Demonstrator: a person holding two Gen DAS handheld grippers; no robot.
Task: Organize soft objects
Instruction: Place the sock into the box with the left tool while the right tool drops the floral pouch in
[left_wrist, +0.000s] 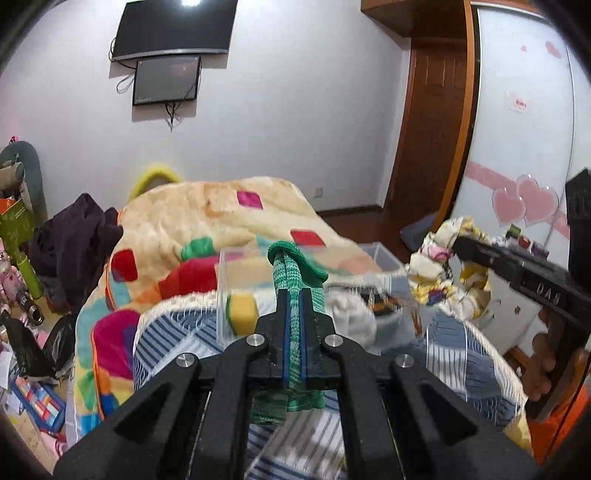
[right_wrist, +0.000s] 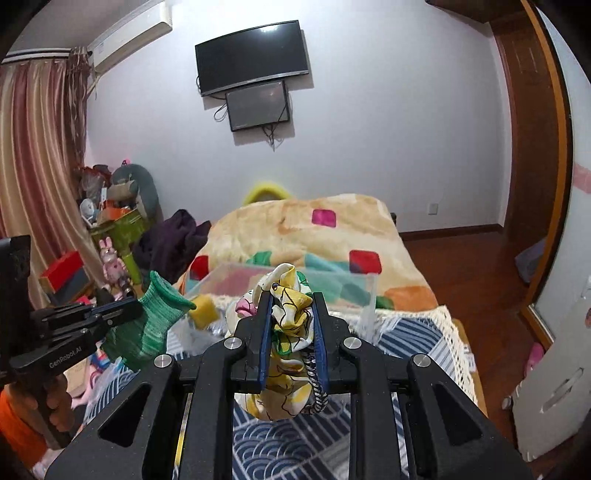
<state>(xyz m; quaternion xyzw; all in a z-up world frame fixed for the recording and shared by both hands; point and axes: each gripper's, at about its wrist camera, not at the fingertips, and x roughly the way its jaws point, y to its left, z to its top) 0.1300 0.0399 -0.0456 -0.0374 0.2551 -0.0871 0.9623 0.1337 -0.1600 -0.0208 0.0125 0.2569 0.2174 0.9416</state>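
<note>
My left gripper (left_wrist: 294, 295) is shut on a green knitted sock (left_wrist: 291, 273), held up above the bed; it also shows in the right wrist view (right_wrist: 155, 317). My right gripper (right_wrist: 291, 306) is shut on a yellow and white patterned scrunchie (right_wrist: 288, 295), which also shows in the left wrist view (left_wrist: 439, 266). A clear plastic box (right_wrist: 365, 295) stands on the bed just ahead of both grippers. A yellow sponge (left_wrist: 242, 310) and a white cloth (left_wrist: 351, 314) lie in it.
A colourful plush blanket (right_wrist: 317, 221) covers the bed beyond the box. A blue striped quilt (left_wrist: 173, 332) lies under the grippers. Dark clothes (left_wrist: 74, 240) and clutter sit at the left. A wooden door (left_wrist: 432, 122) and a white wardrobe (left_wrist: 524, 110) stand at the right.
</note>
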